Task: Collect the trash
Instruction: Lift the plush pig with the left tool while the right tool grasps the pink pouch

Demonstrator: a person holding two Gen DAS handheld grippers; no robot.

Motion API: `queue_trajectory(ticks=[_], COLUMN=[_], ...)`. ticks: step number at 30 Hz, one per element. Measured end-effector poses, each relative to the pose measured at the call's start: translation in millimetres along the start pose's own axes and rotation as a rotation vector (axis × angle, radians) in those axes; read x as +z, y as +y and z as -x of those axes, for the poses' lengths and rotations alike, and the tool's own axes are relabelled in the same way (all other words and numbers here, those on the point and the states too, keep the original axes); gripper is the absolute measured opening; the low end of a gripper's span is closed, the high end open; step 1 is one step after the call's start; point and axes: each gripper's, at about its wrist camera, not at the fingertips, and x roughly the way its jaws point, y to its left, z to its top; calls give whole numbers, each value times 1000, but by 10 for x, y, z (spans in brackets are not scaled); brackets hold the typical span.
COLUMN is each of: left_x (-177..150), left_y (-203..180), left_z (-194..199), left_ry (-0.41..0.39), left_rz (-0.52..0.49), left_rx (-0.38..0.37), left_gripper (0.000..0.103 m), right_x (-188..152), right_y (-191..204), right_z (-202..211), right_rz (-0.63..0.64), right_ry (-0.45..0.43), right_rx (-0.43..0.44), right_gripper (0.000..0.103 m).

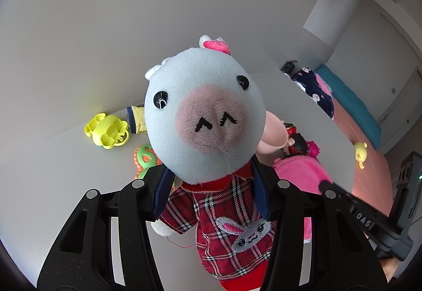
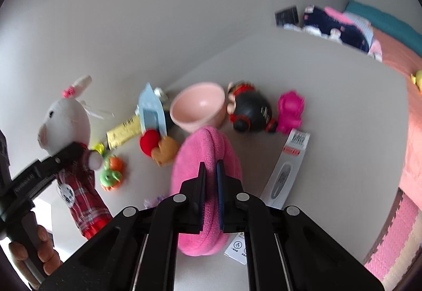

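Note:
My left gripper (image 1: 213,180) is shut on a white plush rabbit (image 1: 205,117) in a red plaid dress, gripped at the neck and held above the white table (image 1: 66,159). The right wrist view shows the same rabbit (image 2: 66,117) held up at the left. My right gripper (image 2: 211,172) is shut on the edge of a pink plush cushion (image 2: 208,148), which also shows in the left wrist view (image 1: 298,172). A white thermometer box (image 2: 287,167) and a yellow tube (image 2: 122,132) lie on the table.
On the table: a pink bowl (image 2: 197,109), a black and red doll (image 2: 250,109), a magenta toy (image 2: 290,111), a red heart plush (image 2: 150,143), a light blue carton (image 2: 150,109), an orange-green teether (image 2: 112,172), a yellow toy (image 1: 108,130). A bed (image 2: 414,106) lies right.

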Motion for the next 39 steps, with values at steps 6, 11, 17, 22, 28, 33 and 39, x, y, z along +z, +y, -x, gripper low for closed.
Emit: queue_trajectory(ticks=[6,11,17,22,28,33,39], left_x=[-72,-148,-283,-506,-886,-1198,-1457], left_y=[-326,-808,-1603,-2350,-3156,-3605,-3914], left_z=[110,93,48,-93,-372,-649,-989], left_ry=[-13,4,17,57,128,196,265], left_rz=[-87,-157,-260,-368,-506,-590,-686], left_rx=[-21,-62,-132,-204,-277,-297,-265], left_gripper=[51,51,51,52,52,52,91], right_x=[123,167,139,14,-207,-372,-452], right_y=[-117,-411,-1009,-1573,-2313,-2857,-3386], right_z=[434,857,1325,1669,1946,1970,1716], right_rz=[18,-6,-76,-135,-232,-315,-405], right_ry=[-64,-124,-171,-194,-187,-151,-54], right_rx=[-18,-36,-95,-177,-277,-336,-382], right_gripper=[8,8,8,8,8,8,68])
